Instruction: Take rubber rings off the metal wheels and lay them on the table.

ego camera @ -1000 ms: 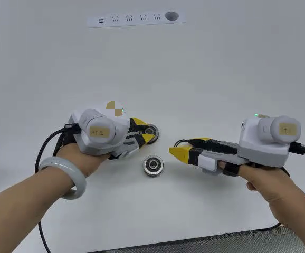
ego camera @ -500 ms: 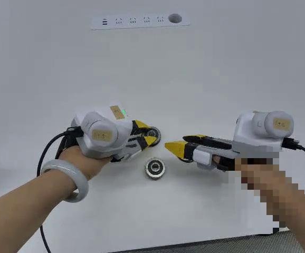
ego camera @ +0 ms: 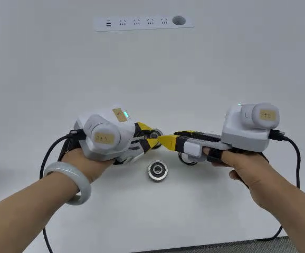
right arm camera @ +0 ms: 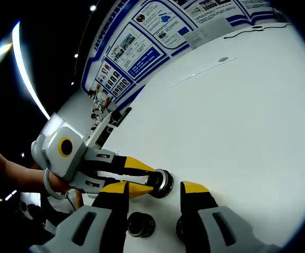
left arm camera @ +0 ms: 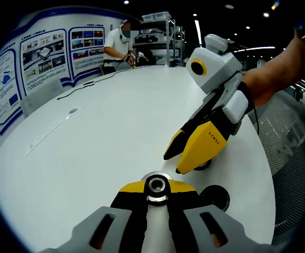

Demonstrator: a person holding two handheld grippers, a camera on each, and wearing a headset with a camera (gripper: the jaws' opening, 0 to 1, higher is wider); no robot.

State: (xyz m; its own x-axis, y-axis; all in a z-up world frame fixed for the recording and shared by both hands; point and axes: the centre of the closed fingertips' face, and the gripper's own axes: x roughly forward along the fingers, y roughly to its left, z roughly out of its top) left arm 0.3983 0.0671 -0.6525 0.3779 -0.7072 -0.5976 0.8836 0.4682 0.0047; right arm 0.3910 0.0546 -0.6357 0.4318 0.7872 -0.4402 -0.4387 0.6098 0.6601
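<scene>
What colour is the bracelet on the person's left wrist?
The bracelet is pale grey-white, clearest in the head view.

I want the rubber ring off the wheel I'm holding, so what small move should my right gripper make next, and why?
Probably ease the right gripper a little forward until its open jaws straddle the wheel, then close on its outer edge. The left gripper is clamped on that wheel, and the right one's tips sit just short of it, spread apart and lined up with it.

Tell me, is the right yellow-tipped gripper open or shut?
Open. In the right gripper view, the right gripper has its jaws apart, gripping nothing; the small metal wheel ahead sits in the left gripper.
</scene>
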